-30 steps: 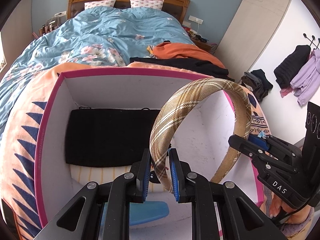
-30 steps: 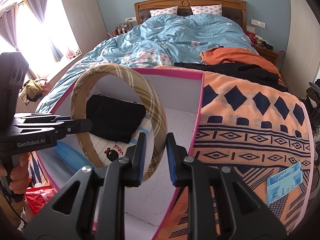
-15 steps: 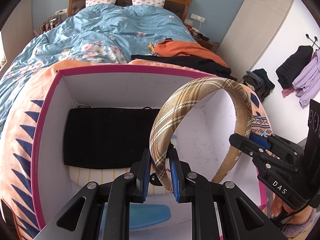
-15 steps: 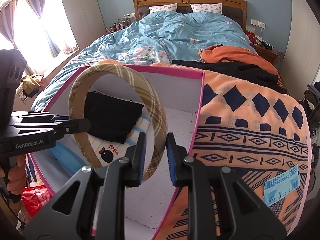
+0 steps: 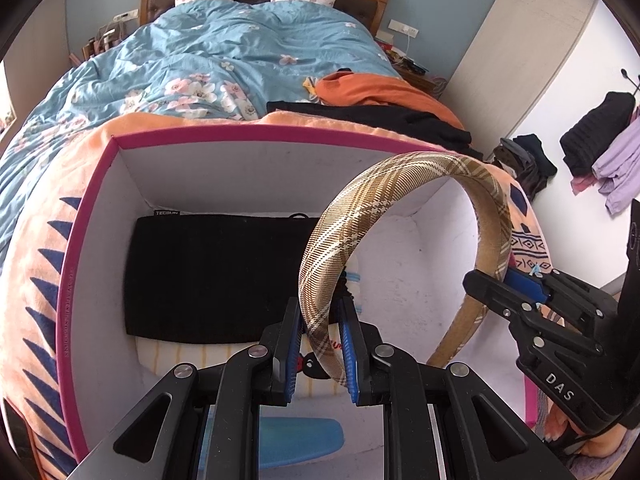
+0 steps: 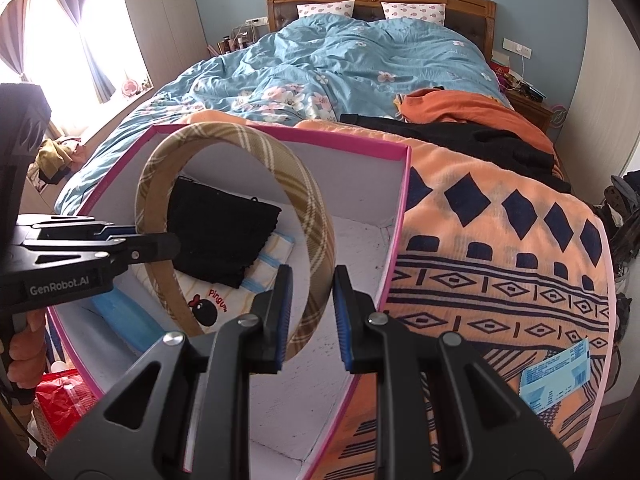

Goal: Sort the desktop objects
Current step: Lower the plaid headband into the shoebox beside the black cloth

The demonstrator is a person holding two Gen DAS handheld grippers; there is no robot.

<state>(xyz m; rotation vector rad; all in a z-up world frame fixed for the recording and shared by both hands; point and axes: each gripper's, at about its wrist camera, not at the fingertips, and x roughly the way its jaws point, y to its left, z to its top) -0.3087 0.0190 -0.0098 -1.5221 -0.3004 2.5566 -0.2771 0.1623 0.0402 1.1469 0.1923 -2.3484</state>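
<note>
A tan plaid headband (image 5: 384,196) arches above a pink-rimmed white box (image 5: 96,216). My left gripper (image 5: 320,354) is shut on one end of it. My right gripper (image 6: 308,312) holds its fingers around the other end, which touches the left finger only, with a gap to the right finger. The headband also shows in the right wrist view (image 6: 224,140), with the box (image 6: 396,216) below. Inside the box lie a black pouch (image 5: 216,272), a cartoon-print cloth (image 6: 208,308) and a blue item (image 5: 300,438).
The box stands on an orange patterned blanket (image 6: 500,264) at the foot of a bed with a blue floral duvet (image 5: 216,60). A blue paper ticket (image 6: 556,376) lies on the blanket at the right. Orange and black clothes (image 6: 460,120) lie beyond.
My right gripper's jaws have widened slightly around the headband end. Both grippers and the headband have shifted a little over the box.
</note>
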